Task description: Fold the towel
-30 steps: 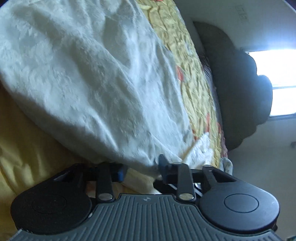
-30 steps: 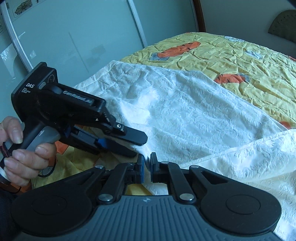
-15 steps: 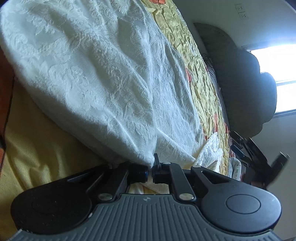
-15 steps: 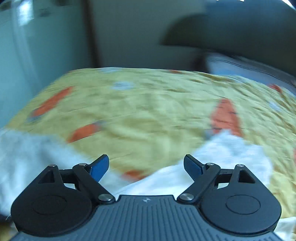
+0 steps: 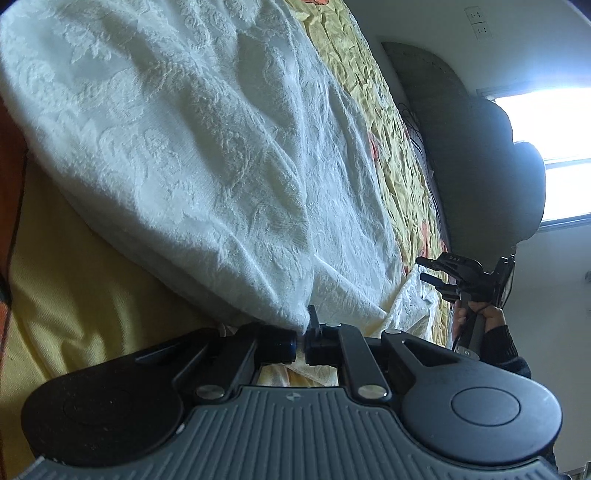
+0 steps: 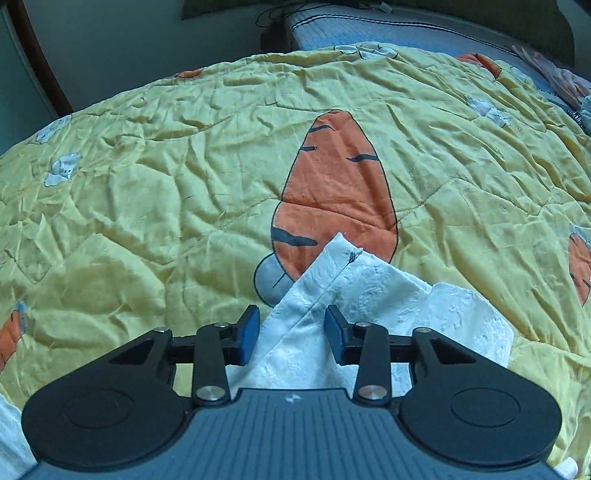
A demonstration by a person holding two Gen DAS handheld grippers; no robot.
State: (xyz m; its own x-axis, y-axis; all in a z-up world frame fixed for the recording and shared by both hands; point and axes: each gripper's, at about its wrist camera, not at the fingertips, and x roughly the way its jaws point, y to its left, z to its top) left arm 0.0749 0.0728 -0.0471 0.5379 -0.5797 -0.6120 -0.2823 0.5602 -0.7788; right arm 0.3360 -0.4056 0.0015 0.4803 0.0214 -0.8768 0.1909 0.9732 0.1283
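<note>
A white textured towel point(image 5: 192, 155) lies spread over a yellow carrot-print quilt point(image 6: 147, 192). My left gripper point(image 5: 302, 341) is shut on a corner of the towel at the near edge. In the right wrist view another towel corner point(image 6: 343, 273) lies folded on the quilt, and my right gripper point(image 6: 291, 332) stands open with that corner between its blue pads point(image 6: 249, 330), which do not touch it. The left wrist view also shows the right gripper point(image 5: 430, 269) far off, held by a hand point(image 5: 480, 314), over the far towel corner.
A dark headboard and pillow shape point(image 5: 480, 155) stand at the far side of the bed, under a bright window point(image 5: 554, 158). A blue-grey mattress edge point(image 6: 406, 33) shows beyond the quilt. Bare quilt lies ahead of the right gripper.
My right gripper let go of the near corner, swung across to the far corner and now straddles it half-open. My left gripper closed on the near corner.
</note>
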